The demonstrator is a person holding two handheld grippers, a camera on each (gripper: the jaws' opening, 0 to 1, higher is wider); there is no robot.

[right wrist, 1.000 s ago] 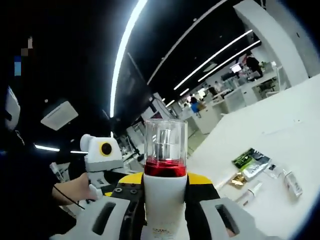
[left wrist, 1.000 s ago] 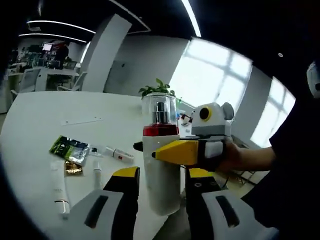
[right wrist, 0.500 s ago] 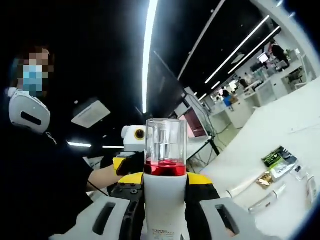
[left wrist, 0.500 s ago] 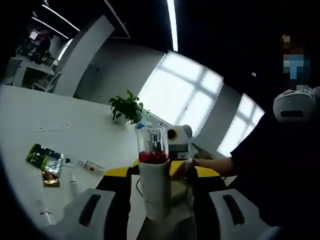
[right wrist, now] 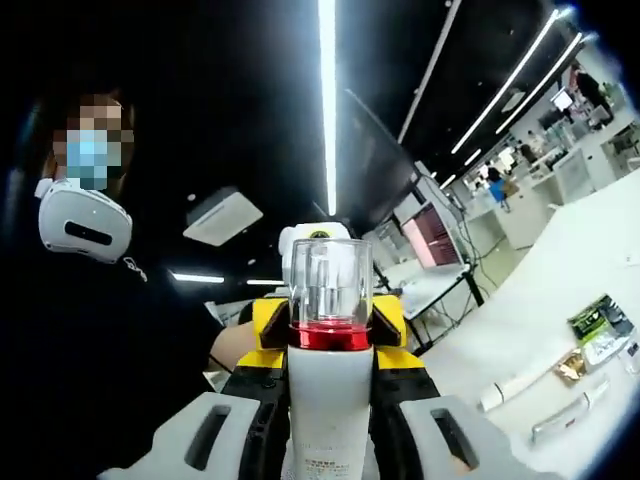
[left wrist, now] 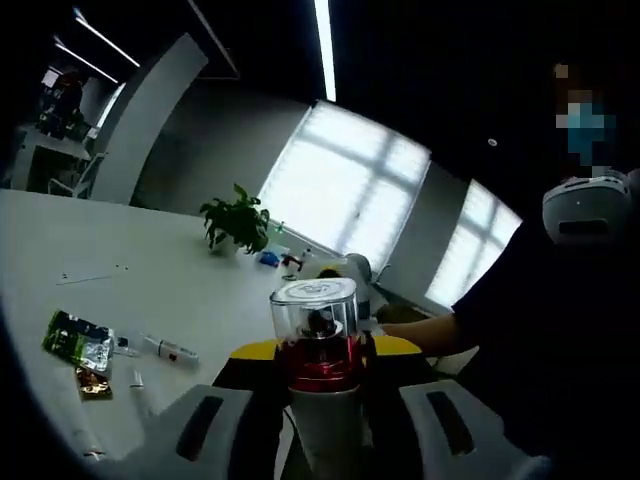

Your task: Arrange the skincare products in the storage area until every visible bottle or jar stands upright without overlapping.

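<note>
White pump bottle with red collar and clear cap (right wrist: 329, 350) held off the white table (left wrist: 150, 290), clamped between right gripper (right wrist: 330, 440) jaws; left gripper (left wrist: 320, 440) jaws flank it, contact unclear. Tubes (left wrist: 168, 349), sachets (left wrist: 78, 342) lie flat mid-table; arranging barely begun.

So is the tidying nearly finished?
Not yet. Nothing looks arranged so far. The white pump bottle with the red collar and clear cap is up in the air, clamped by the right tongs and between the left tongs. Tubes and a green sachet lie flat on the white table.
</note>
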